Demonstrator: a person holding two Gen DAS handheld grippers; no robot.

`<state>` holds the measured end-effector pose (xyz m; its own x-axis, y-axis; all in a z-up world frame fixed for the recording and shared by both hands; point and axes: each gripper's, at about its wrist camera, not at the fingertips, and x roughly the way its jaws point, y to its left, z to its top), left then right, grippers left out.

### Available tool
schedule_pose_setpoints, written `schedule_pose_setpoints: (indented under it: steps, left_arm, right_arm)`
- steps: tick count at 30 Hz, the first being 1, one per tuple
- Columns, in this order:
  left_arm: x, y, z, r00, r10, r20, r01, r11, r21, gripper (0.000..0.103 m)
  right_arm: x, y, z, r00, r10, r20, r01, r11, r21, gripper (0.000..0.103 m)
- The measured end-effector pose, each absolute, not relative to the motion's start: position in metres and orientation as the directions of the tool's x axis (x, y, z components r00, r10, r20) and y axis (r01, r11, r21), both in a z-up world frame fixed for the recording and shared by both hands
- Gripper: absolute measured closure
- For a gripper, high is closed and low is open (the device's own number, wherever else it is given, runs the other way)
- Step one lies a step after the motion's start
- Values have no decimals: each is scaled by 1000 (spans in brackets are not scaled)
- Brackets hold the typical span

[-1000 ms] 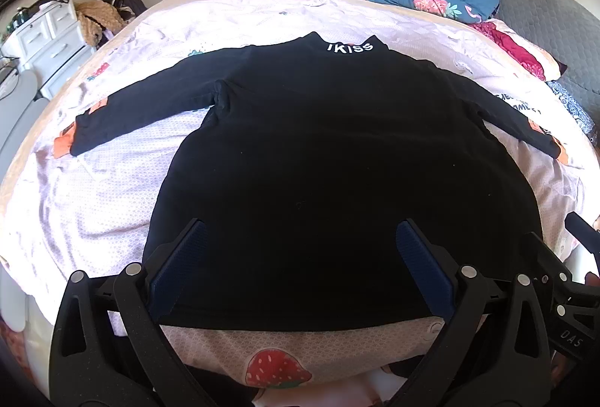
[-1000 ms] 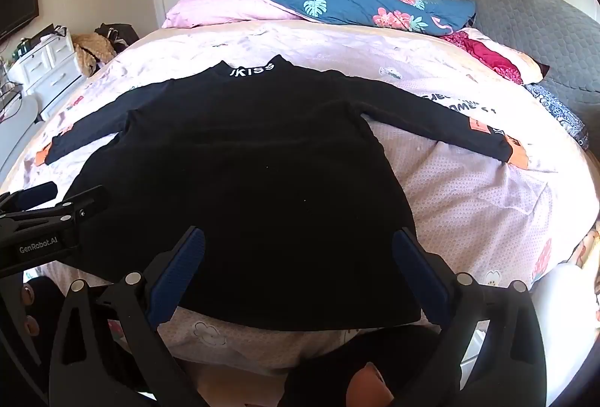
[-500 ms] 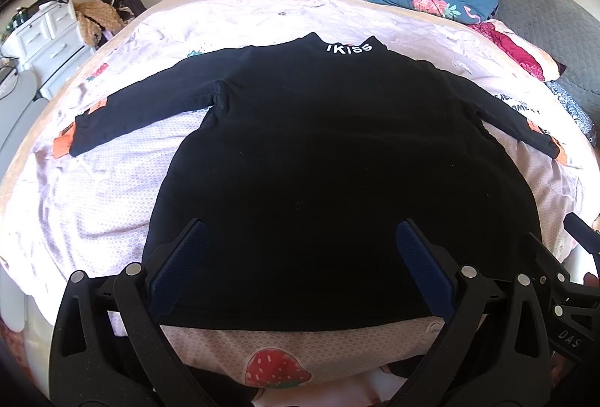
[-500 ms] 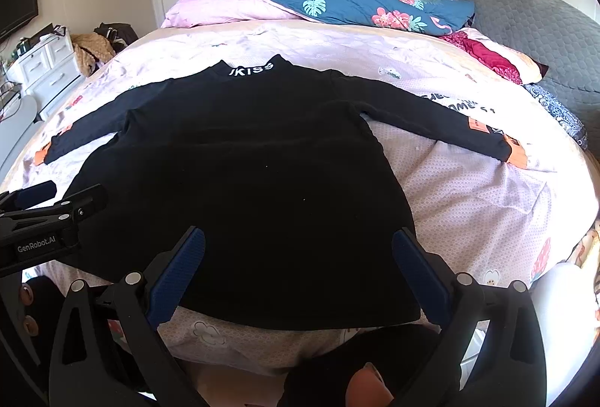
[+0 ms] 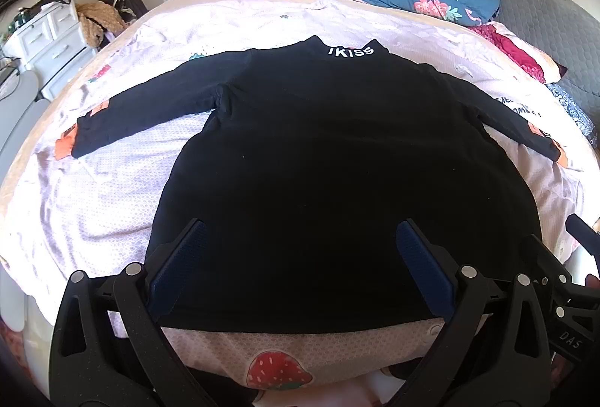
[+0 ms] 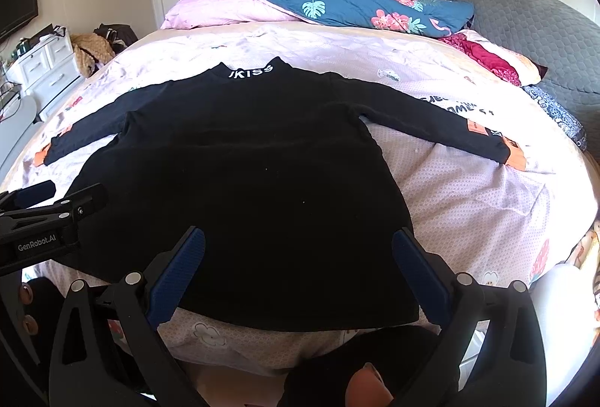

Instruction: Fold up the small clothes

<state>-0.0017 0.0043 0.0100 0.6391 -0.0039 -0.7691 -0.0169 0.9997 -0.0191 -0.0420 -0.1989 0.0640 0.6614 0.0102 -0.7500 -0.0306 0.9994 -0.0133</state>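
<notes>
A small black long-sleeved top [image 5: 337, 159] [image 6: 240, 174] lies flat on the bed, collar with white "KISS" lettering far from me, both sleeves spread sideways with orange cuffs. My left gripper [image 5: 300, 246] hovers open over the hem near the front edge, nothing between its blue pads. My right gripper [image 6: 298, 253] is open too, above the hem's right part. In the right wrist view the left gripper [image 6: 48, 216] shows at the left edge; in the left wrist view the right gripper [image 5: 562, 276] shows at the right edge.
The pink patterned bed sheet [image 5: 86, 204] [image 6: 468, 197] surrounds the top. Pink and blue floral bedding [image 6: 337, 9] is piled at the far side, a grey headboard [image 6: 532, 28] at right. A white drawer unit [image 5: 48, 39] stands left of the bed.
</notes>
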Motion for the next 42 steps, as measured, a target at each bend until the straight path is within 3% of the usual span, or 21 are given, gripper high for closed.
schedule_pose_setpoints:
  steps: [42]
  left_arm:
    - [55, 2, 21, 624, 3, -782, -46, 998, -33, 8]
  right_arm:
    - [19, -215, 80, 667, 54, -743, 4, 997, 77, 4]
